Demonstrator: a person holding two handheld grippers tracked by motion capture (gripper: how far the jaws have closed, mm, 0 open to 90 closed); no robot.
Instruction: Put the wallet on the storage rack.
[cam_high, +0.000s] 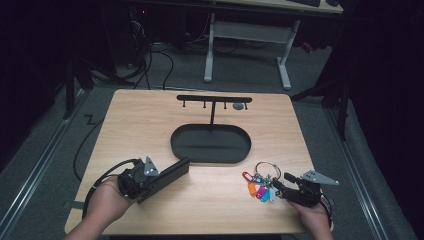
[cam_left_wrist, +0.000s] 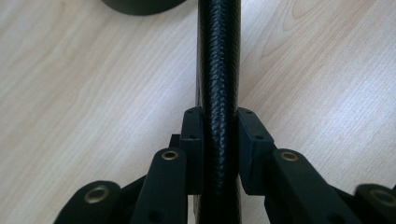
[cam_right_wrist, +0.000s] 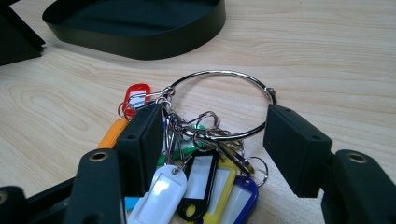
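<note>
On the light wood-grain table, near edge, left side: left gripper, jaws closed flat against both faces of a slim black textured leather case, probably a wallet or key pouch. The case is held on edge, pointing from the hand toward the tray, its far end just short of the tray's rim; the edgewise hold suits carrying it and setting it down inside.

Centre of table: black oval metal tray with a low wall. A thin post rises from its back edge and carries a black crossbar with small hooks. A small grey object sits on or just behind the bar's right end; what it is cannot be told. The hooks look meant for hanging rings, the tray for loose pocket items.

Near edge, right side: right gripper, jaws spread wide and holding nothing. Between and just beyond them lies a large silver split ring loaded with coloured plastic key tags, red, orange, white, black, yellow, blue and green among them. The bunch rests flat on the table, just right of the tray's near end. The left jaw pad sits against the tags; the right pad stands just clear of the ring. Judged from this, the jaws are placed to close on the bunch for a lift toward a hook.
</note>
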